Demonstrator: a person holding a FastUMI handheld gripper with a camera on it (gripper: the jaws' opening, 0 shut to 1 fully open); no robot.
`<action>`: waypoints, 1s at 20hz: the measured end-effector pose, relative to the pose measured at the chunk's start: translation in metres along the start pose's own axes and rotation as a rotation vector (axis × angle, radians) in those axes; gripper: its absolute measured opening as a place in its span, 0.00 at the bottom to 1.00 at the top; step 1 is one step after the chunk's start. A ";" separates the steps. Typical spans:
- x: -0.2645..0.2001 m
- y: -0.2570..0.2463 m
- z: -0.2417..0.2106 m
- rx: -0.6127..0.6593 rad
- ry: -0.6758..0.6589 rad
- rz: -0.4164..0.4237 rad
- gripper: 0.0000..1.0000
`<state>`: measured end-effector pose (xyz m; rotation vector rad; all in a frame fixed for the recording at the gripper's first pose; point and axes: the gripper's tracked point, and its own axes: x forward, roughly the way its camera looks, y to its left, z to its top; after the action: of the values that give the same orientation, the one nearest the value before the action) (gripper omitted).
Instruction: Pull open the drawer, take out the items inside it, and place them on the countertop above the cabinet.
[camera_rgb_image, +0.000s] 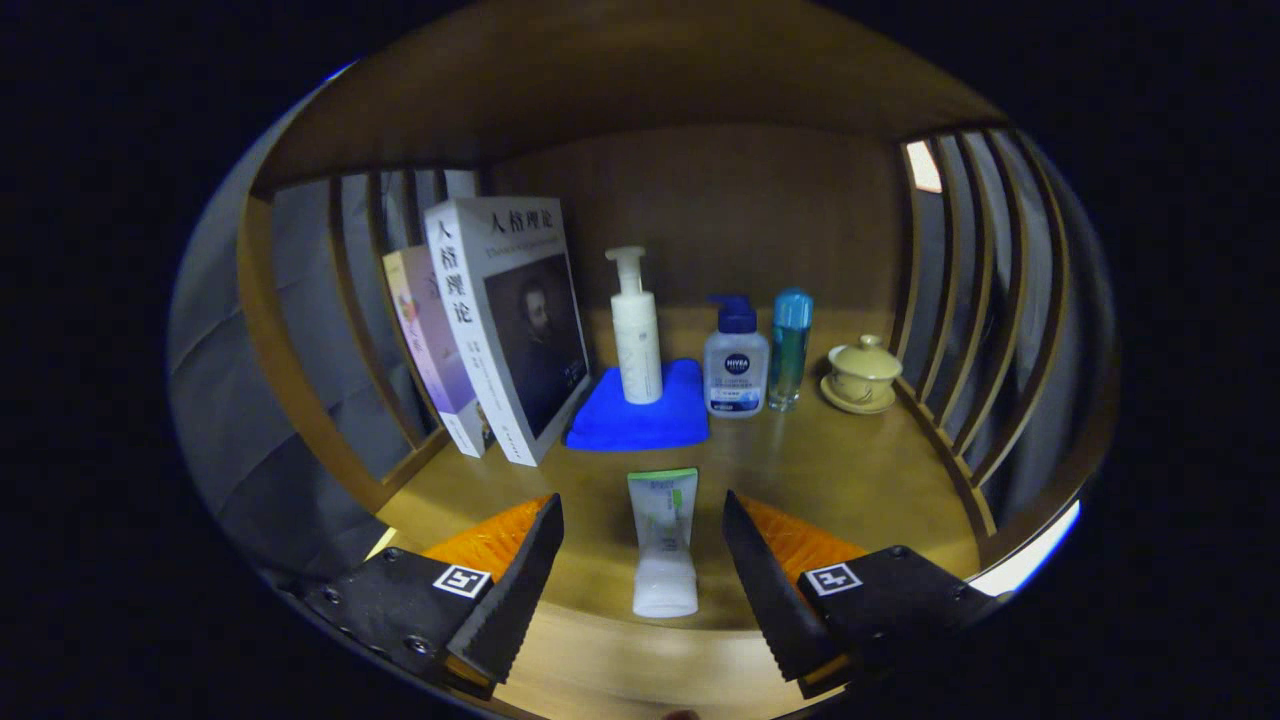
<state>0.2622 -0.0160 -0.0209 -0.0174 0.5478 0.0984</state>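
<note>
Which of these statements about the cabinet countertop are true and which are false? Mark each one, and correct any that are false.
1. The tube lies flat on the countertop between the fingers of the open tongs. True.
2. The white pump bottle stands on the blue cloth. True.
3. The lidded cup stands beside the books. False: it sits on a saucer at the far side from the books, past the teal bottle.
4. The tongs are shut on the tube. False: the fingers stand apart, clear of the tube.
5. Two books lean against the slatted side. True.
</note>
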 end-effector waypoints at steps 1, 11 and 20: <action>-0.011 0.003 0.002 0.001 -0.039 0.001 0.98; -0.119 0.022 -0.035 -0.004 -0.319 -0.036 0.98; -0.188 0.055 -0.087 0.022 -0.416 -0.017 0.98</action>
<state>0.0521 0.0186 0.0034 0.0200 0.1328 0.0762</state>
